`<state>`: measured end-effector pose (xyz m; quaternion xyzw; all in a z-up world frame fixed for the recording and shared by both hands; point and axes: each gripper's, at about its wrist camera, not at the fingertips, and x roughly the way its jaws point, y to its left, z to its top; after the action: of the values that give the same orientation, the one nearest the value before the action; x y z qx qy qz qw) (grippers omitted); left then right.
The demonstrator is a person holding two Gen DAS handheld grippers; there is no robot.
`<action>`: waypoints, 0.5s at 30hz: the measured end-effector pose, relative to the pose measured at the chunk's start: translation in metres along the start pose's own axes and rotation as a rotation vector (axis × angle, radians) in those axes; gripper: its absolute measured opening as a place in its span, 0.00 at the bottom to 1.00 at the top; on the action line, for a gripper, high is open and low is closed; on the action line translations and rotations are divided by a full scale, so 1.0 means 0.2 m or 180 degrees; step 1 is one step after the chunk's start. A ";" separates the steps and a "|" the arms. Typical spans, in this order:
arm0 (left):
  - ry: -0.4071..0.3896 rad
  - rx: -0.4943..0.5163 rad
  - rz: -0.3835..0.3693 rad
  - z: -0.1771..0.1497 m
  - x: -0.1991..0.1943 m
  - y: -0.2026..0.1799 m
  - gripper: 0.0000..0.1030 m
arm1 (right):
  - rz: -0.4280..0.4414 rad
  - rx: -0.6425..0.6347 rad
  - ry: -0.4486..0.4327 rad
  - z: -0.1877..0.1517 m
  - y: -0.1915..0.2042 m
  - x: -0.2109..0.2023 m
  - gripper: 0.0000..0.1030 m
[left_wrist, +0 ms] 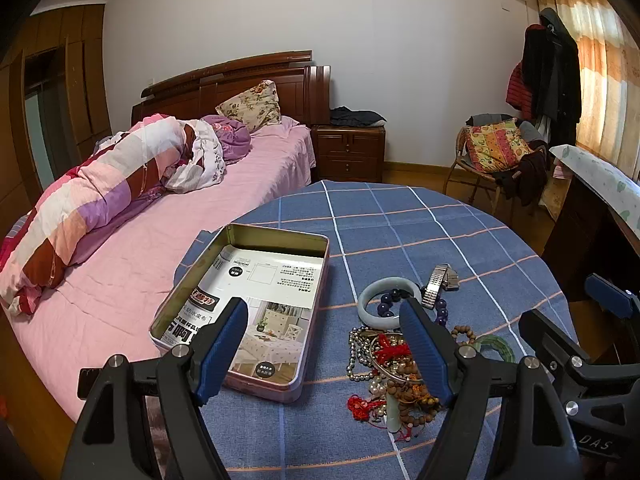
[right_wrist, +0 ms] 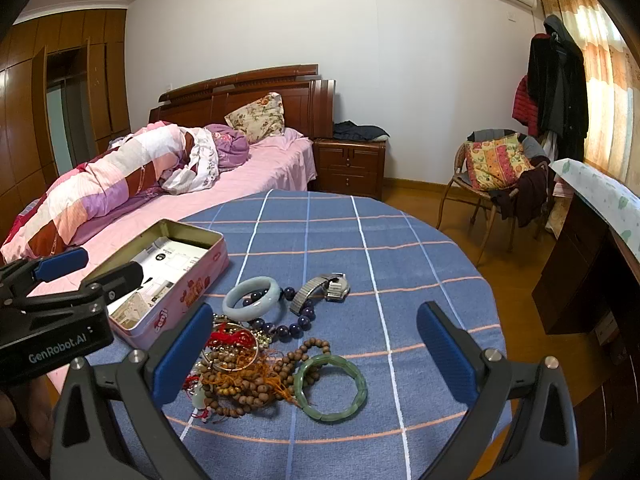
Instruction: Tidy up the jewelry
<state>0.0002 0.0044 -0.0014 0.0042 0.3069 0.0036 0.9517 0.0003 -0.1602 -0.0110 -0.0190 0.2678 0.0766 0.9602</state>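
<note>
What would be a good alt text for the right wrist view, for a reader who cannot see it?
The open right tool hangs over a pile of jewelry on a blue checked tablecloth: a green bangle, a pale bangle, wooden beads and a metal watch. An open pink tin stands to the left, near the left tool; a bed lies behind.

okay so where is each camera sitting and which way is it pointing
Left wrist: on the left gripper, open, looking across the tin toward the bed; the right gripper shows at right.
Right wrist: on the right gripper, open, above the jewelry pile; the left gripper shows at left.
Shared: tin, pale bangle, pile.
</note>
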 end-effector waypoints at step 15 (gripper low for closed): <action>0.0003 0.0010 0.0007 0.00 0.00 -0.02 0.76 | 0.0001 0.0001 0.0004 0.00 0.00 0.00 1.00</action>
<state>0.0013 0.0001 -0.0014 0.0061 0.3074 0.0042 0.9516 0.0003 -0.1599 -0.0114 -0.0188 0.2684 0.0767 0.9601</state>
